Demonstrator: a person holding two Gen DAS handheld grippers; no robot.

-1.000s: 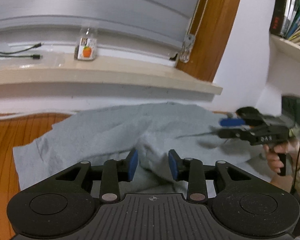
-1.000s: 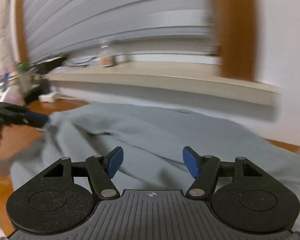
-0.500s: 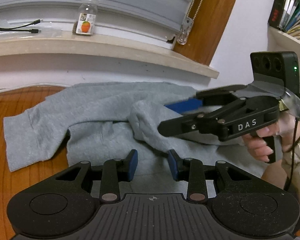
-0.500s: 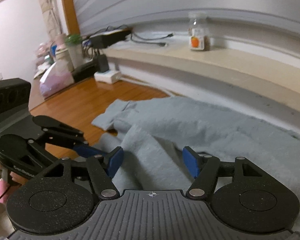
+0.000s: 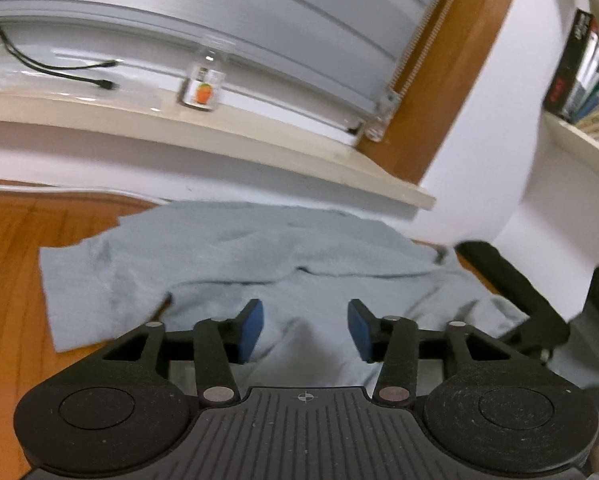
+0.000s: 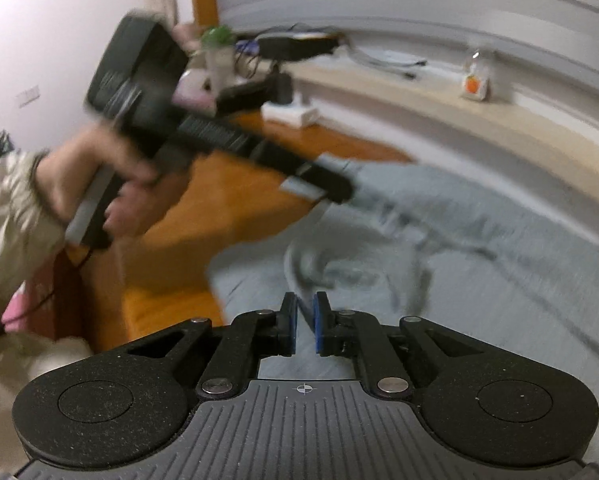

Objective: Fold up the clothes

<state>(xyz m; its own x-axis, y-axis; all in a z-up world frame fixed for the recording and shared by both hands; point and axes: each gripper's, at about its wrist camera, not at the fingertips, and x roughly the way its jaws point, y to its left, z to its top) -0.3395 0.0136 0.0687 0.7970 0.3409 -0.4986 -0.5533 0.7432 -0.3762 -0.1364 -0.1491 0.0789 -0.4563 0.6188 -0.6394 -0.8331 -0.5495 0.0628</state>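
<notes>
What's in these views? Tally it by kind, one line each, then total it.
Grey garment: 1
Claws: 2, left claw, right claw
Jar with orange label: 1
Loose black cables on the sill: 2
Total: 6

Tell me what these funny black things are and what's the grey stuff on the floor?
Those black things are grabbing tools. A person holds one in each hand, and each has a tiny camera looking out along its two blue-tipped fingers. One picture is from the left gripper, whose fingers are spread open with nothing between them. The other is from the right gripper, whose fingers are almost closed; whether they pinch any cloth is too blurry to tell. In that picture you also see the person's hand holding the left tool. The grey stuff is a sweatshirt spread on the wooden floor, waiting to be folded. A little jar stands on the ledge behind.
</notes>
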